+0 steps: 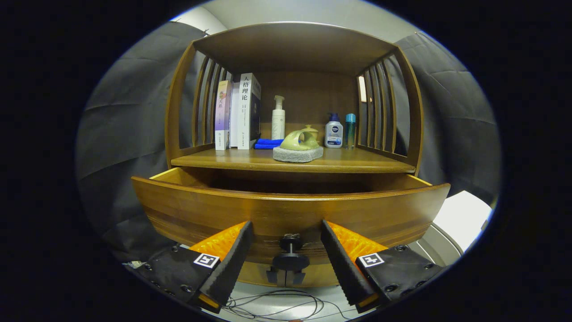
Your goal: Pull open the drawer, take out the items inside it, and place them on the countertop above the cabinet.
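Note:
The wooden drawer [290,210] stands pulled out from the cabinet, and its curved front faces me. Its dark inside shows only as a strip behind the front rim, and whatever lies in it is hidden. A black knob [290,243] sticks out of the drawer front at the middle. My gripper [288,232] is open, with one finger on each side of the knob and neither touching it. Both fingers [232,264] are black with orange backs. The countertop [250,160] lies just above the drawer, under a slatted wooden hutch.
On the countertop stand books [237,112] at the left, a white pump bottle [278,118], a blue cloth [267,143], a green teapot on a grey pad [298,150], and two small bottles [340,130]. Cables [277,304] lie on the floor below.

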Motion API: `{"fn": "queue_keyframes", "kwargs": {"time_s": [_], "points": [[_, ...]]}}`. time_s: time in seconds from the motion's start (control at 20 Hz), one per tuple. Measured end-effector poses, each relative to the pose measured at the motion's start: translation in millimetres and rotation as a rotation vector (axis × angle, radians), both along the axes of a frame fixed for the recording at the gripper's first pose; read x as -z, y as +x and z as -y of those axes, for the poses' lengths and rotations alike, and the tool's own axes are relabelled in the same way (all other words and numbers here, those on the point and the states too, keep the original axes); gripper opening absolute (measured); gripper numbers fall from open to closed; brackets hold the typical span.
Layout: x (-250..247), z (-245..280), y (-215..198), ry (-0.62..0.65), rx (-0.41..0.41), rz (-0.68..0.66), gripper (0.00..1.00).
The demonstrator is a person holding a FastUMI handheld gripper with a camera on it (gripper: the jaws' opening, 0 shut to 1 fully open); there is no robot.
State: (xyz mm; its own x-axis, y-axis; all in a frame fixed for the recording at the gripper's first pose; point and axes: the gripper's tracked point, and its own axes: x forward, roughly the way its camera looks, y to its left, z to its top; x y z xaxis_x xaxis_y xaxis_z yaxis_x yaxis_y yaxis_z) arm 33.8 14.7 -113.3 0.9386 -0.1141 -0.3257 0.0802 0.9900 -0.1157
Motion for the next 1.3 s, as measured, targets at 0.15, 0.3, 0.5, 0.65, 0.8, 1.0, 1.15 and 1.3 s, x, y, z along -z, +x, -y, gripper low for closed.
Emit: {"fn": "queue_keyframes", "kwargs": {"time_s": [0.15,0.3,0.5,0.65,0.8,1.0,1.15,1.3], "points": [[1.0,0.8,9.8,0.005,0.010,0.006,0.97],[2.1,2.2,23.0,0.011,0.013,0.006,0.97],[2.8,5.8,39.2,0.023,0.017,-0.001,0.97],[4.0,7.3,50.6,0.025,0.021,-0.010,0.96],[4.6,8.5,64.0,0.028,0.024,-0.009,0.95],[4.2,8.6,79.3,0.027,0.026,-0.006,0.96],[4.4,9.4,90.3,0.029,0.031,0.001,0.96],[5.6,8.8,90.5,0.028,0.040,0.007,0.96]]}}
